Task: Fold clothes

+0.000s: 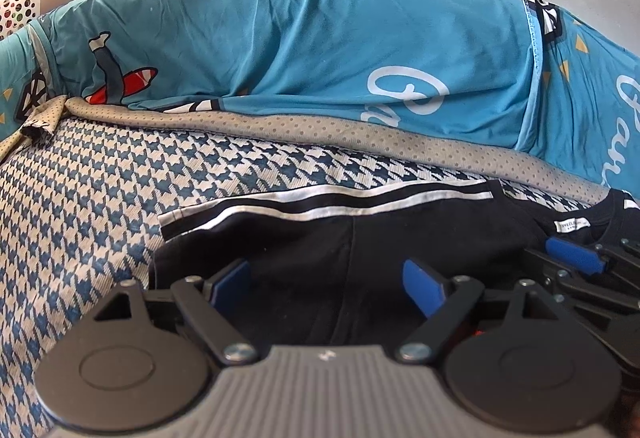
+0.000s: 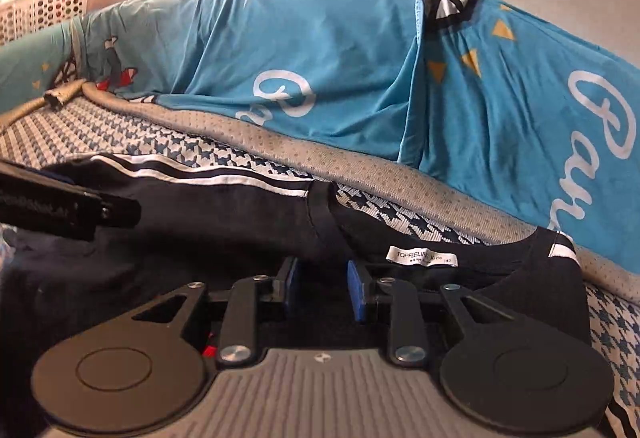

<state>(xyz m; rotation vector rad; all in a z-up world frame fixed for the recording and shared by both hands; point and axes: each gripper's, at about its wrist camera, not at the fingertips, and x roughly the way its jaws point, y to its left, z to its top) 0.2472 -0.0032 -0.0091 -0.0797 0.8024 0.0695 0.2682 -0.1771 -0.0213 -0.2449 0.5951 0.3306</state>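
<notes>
A black shirt (image 1: pixel 304 238) with white shoulder stripes lies flat on the houndstooth bed cover (image 1: pixel 100 197). My left gripper (image 1: pixel 328 288) is open wide just above the shirt's sleeve and body, with nothing between its blue pads (image 1: pixel 424 288). My right gripper (image 2: pixel 324 288) hovers low over the black shirt (image 2: pixel 224 222) at the collar, close to the white neck label (image 2: pixel 420 257). Its pads (image 2: pixel 357 292) stand a narrow gap apart, with only flat fabric showing below. Each view shows the other gripper: the right gripper (image 1: pixel 576 258) at the shirt's neck, the left gripper (image 2: pixel 60 197) over the sleeve.
A bulky blue quilt (image 1: pixel 320 49) with white lettering and cartoon prints lies along the far side, against a pale wall. A grey dotted sheet edge (image 1: pixel 360 135) runs beneath it. A white perforated basket (image 2: pixel 44 9) stands at the far left corner. Houndstooth cover (image 2: pixel 612 322) shows right of the shirt.
</notes>
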